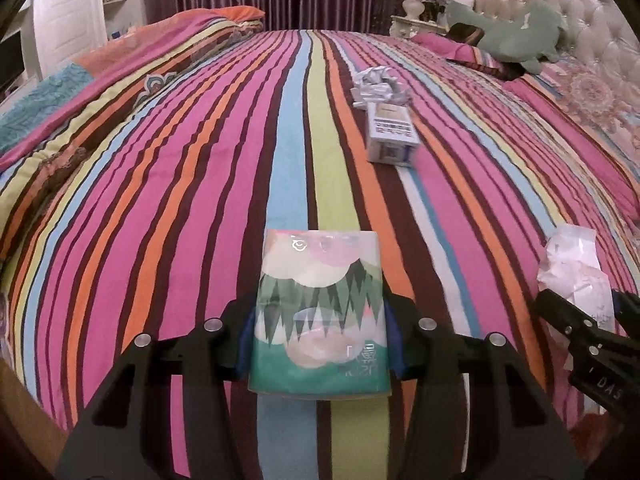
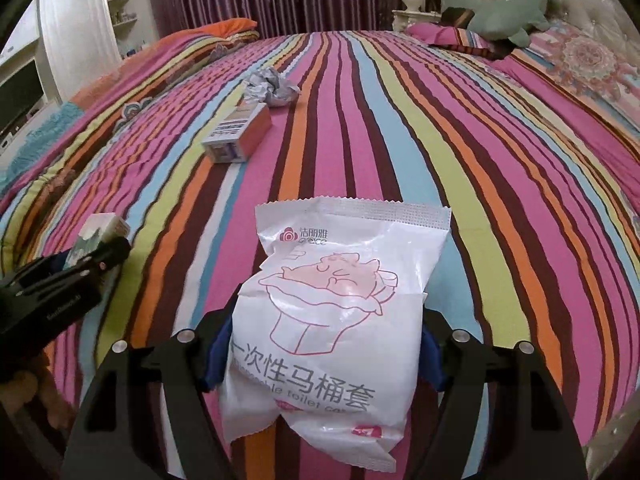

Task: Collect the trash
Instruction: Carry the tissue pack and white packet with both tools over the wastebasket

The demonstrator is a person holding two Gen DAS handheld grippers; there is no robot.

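Each gripper [image 1: 320, 340] [image 2: 326, 356] is matte black with silver round screws and blue pads.

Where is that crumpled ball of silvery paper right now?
The crumpled paper ball lies on the striped bedspread well ahead of both grippers, just beyond the small box and seemingly touching it, toward the pillows; in the right wrist view it sits upper left.
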